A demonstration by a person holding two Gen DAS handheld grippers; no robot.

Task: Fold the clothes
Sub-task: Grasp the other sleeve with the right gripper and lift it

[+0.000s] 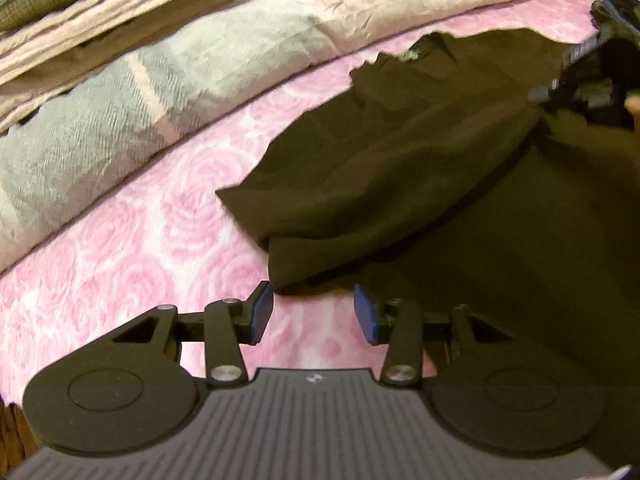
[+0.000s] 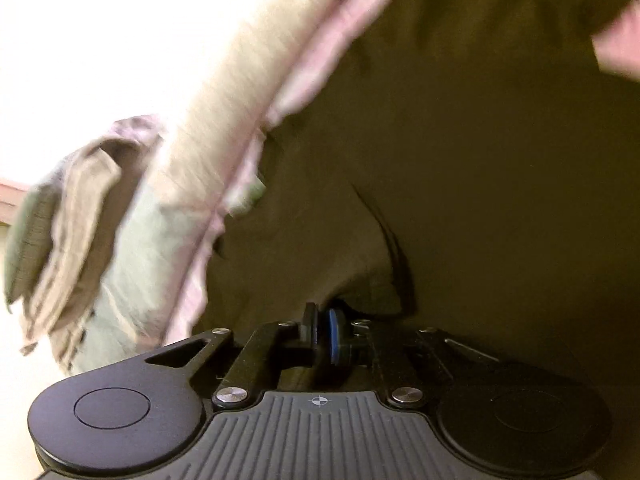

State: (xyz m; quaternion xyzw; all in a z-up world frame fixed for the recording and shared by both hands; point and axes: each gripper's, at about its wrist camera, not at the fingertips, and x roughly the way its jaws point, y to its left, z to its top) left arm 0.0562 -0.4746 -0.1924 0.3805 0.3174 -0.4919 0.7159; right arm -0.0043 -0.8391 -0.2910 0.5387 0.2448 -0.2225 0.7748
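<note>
On a bed with a pink rose-print cover (image 1: 132, 240) lies a dark olive garment (image 1: 400, 168), partly folded over itself. Just short of its near edge, the left tool (image 1: 314, 312) hovers with blue pads spread. The right tool (image 2: 322, 334) is pressed together, pinching the garment (image 2: 460, 200). Folded blankets (image 1: 100, 120) lie beyond.

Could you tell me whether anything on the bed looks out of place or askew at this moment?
Nothing looks damaged or spilled. The dark olive-brown garment lies rumpled and only partly folded on the pink rose-patterned bedspread, one flap doubled over unevenly. The right gripper pinches its fabric; the left gripper is open just short of its near corner.
</note>
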